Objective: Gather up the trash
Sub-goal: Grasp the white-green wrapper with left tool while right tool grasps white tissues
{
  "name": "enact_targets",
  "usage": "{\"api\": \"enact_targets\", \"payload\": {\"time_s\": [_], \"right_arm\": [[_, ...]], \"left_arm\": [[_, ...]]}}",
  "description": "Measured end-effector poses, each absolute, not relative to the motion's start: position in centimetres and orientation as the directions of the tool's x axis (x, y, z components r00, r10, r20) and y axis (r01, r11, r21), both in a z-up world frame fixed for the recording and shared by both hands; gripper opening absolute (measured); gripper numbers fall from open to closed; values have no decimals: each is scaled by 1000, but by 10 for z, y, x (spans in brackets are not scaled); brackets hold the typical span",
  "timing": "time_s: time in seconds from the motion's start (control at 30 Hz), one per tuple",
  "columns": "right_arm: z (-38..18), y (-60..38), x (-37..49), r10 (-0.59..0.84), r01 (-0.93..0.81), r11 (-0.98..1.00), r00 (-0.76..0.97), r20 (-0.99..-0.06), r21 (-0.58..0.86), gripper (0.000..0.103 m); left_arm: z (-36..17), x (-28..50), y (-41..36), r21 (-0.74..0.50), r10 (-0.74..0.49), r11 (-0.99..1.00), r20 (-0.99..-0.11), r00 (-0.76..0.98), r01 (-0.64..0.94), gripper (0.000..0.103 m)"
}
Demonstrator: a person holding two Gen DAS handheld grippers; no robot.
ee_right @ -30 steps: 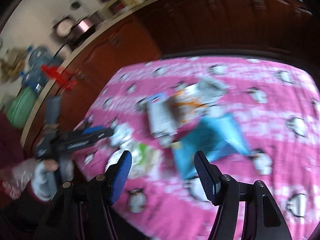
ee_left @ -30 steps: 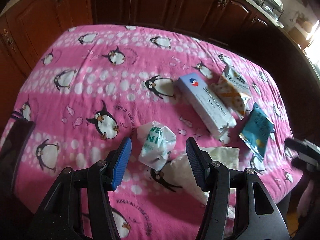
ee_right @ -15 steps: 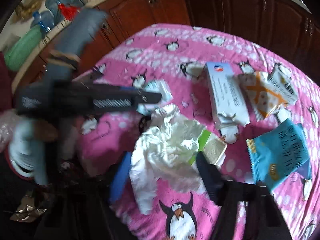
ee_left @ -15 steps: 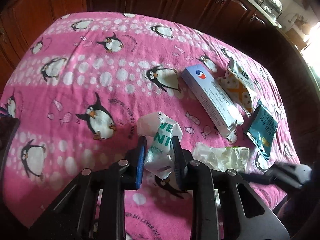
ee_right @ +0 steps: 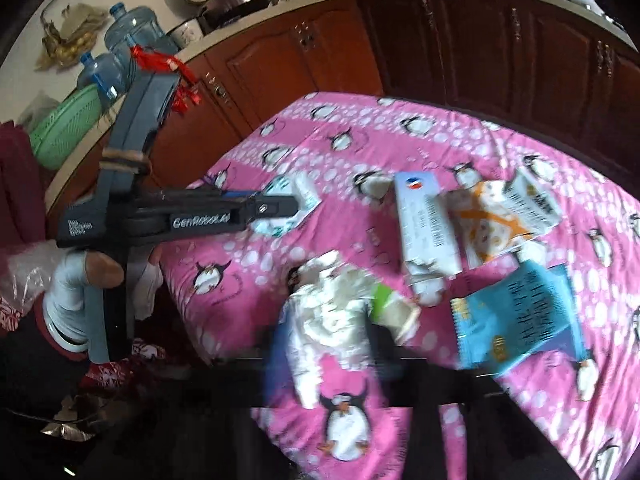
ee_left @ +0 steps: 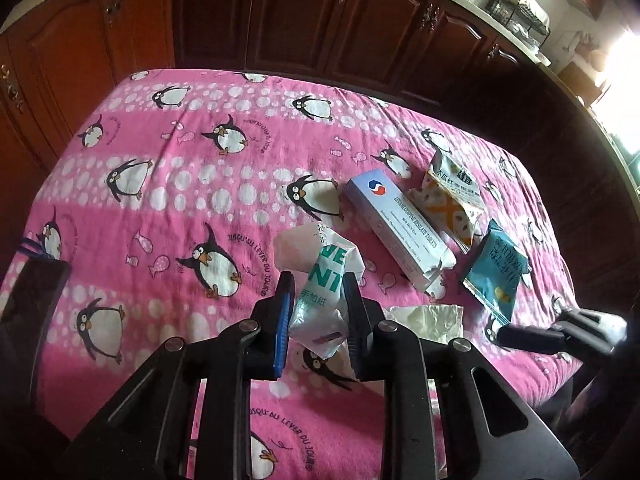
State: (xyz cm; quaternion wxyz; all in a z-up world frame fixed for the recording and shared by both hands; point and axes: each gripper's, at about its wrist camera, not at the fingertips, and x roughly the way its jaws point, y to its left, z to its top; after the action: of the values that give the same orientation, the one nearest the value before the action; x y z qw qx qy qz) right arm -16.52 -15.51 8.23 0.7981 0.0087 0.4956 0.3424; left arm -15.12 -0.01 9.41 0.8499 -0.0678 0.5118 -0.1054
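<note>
My left gripper [ee_left: 318, 280] is shut on a white tissue packet [ee_left: 320, 268] with green letters and holds it just above the pink penguin blanket [ee_left: 160, 184]. The right wrist view shows this gripper [ee_right: 294, 206] from the side, held by a gloved hand [ee_right: 68, 292]. My right gripper [ee_right: 326, 344] is blurred. Its jaws are opening, and a crumpled white tissue [ee_right: 332, 312] lies between them on the blanket. In the left wrist view the same tissue [ee_left: 424, 316] lies flat beside the right gripper [ee_left: 502, 334].
A blue-and-white box [ee_left: 396, 224], an orange-and-white wrapper [ee_left: 448, 204] and a blue snack bag [ee_left: 496, 272] lie on the blanket's right half. A dark bag [ee_left: 28, 292] hangs at the left edge. Brown cabinets [ee_left: 280, 20] surround the table.
My left gripper closed on the tissue packet and raised it a little. My right gripper swung over from the blue snack bag to the crumpled tissue, and its fingers drew in around it.
</note>
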Motion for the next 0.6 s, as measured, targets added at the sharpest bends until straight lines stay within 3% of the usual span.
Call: {"api": "enact_targets", "payload": {"time_s": [0.17,0.2,0.23,0.33,0.47,0.6], "right_arm": [[46,-119,-165,470,-576,772,233,-851,269,49],[38,-118,-164,445,-572,782,235,-864,247,43],[31,-120,-163,430,-557,795,238,-871,241,27],[39,-140,-160,499,-507,796,241,-832,330,14],[81,-173,-166,583,-509,767,302,-754,390,14],[114,-208,-171,579,-483,792,400,-711,373,14]], "left_arm": [[95,-155,8,-215,-232,972,-858,458,90,21],[96,-155,9,-213,-229,973,-858,460,87,21],[97,-156,10,-210,-227,974,-857,463,87,21],[101,-159,8,-193,-216,976,-855,471,97,21],[107,-159,-1,-208,-239,971,-846,476,117,21],[118,-158,-23,-234,-285,958,-829,481,165,21]]}}
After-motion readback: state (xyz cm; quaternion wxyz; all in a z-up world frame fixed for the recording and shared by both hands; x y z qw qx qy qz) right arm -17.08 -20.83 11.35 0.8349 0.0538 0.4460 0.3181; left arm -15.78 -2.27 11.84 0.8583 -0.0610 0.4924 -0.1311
